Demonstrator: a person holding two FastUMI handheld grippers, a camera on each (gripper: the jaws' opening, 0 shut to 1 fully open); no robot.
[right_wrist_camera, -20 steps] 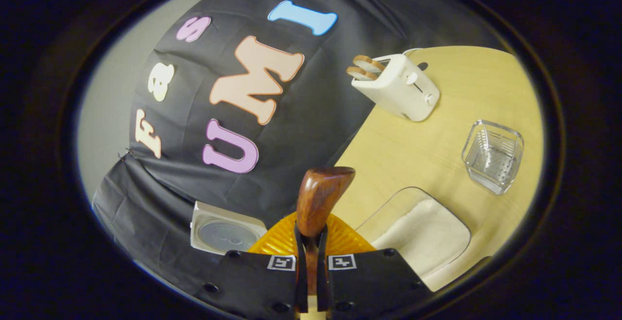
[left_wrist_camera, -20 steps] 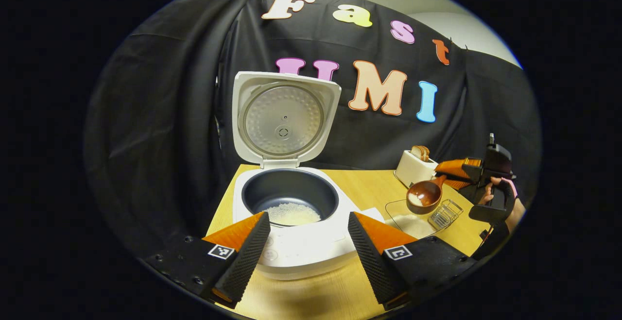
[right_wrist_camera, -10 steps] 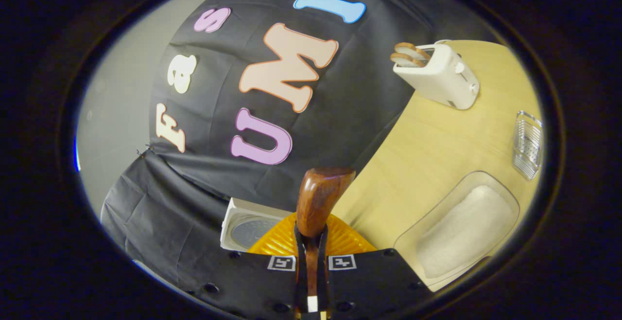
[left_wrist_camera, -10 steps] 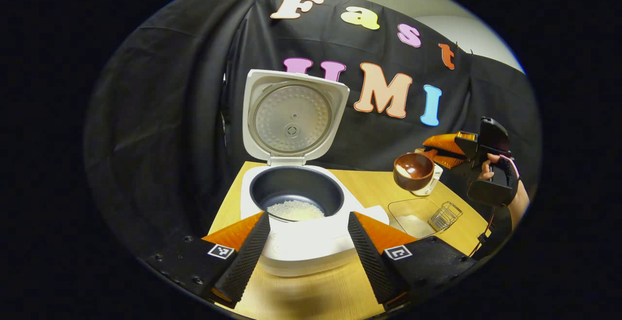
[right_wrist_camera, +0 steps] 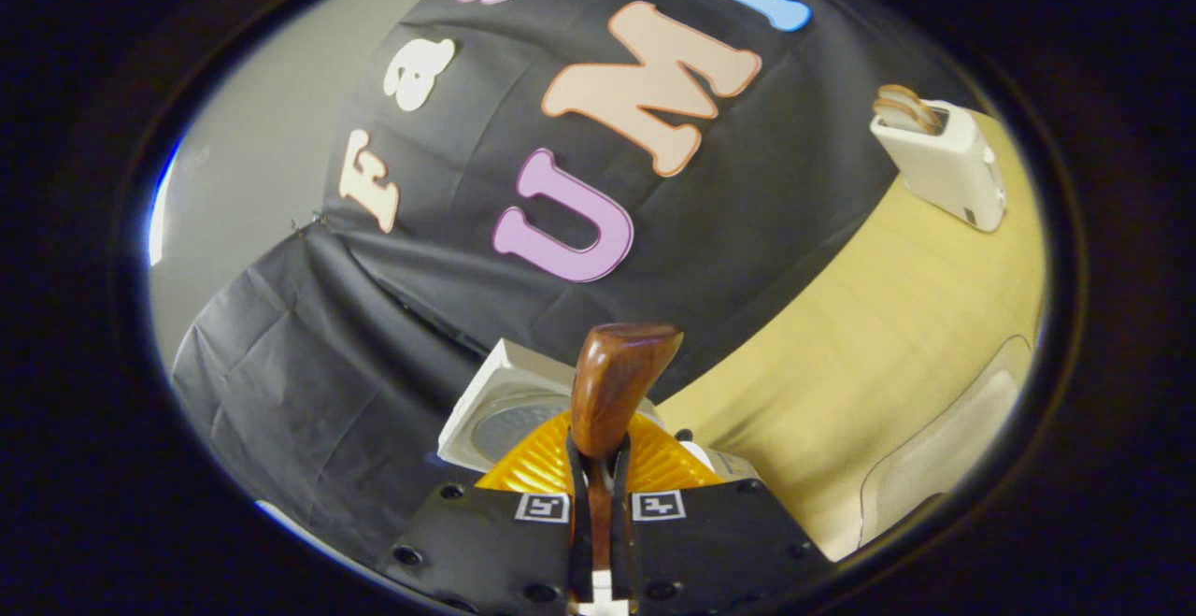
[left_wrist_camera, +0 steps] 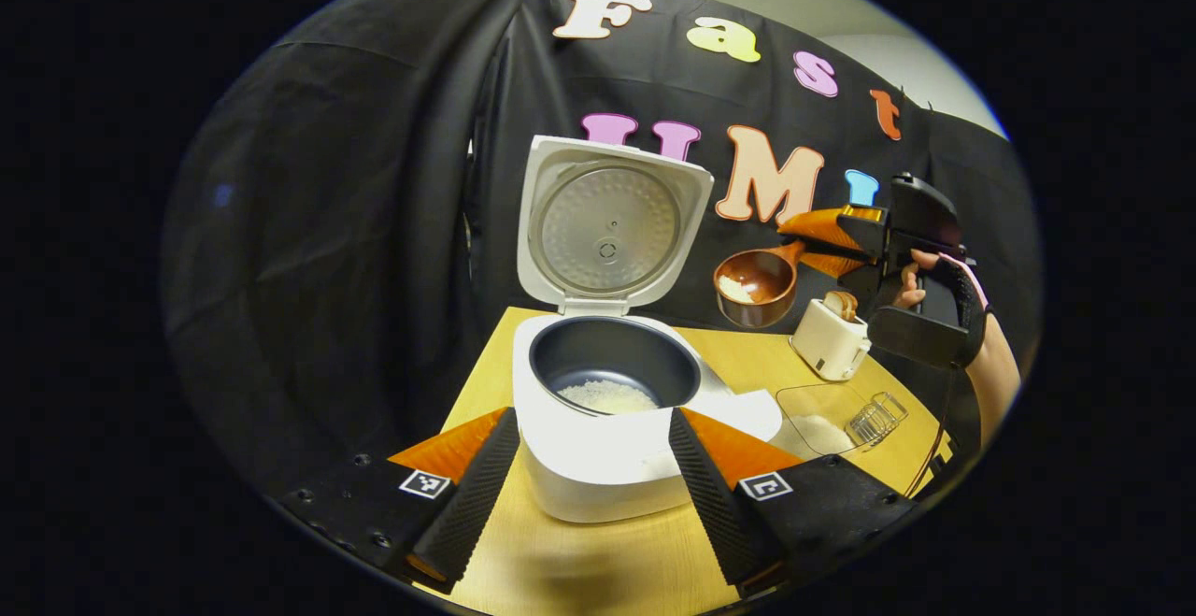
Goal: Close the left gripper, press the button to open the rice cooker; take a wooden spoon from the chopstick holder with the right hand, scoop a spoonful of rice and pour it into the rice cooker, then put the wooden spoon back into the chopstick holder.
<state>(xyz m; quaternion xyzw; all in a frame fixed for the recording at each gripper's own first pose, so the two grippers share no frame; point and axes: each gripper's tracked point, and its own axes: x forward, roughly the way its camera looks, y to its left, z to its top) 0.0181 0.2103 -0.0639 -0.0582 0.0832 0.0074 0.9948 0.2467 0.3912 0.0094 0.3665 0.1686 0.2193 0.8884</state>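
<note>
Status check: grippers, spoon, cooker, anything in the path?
Left gripper open, low before the rice cooker. Right gripper shut on wooden spoon, rice in bowl, held above table right of open lid. Nothing between spoon and pot.

The left claw (left_wrist_camera: 587,476) sits low with its two fingers (left_wrist_camera: 467,504) spread wide apart, gripping nothing; the right claw (left_wrist_camera: 822,240) is raised high, reaching sideways, its fingers pressed together on a spoon handle (right_wrist_camera: 598,494); a hand (left_wrist_camera: 920,284) wraps its grip from behind, the forearm running down below it.
</note>
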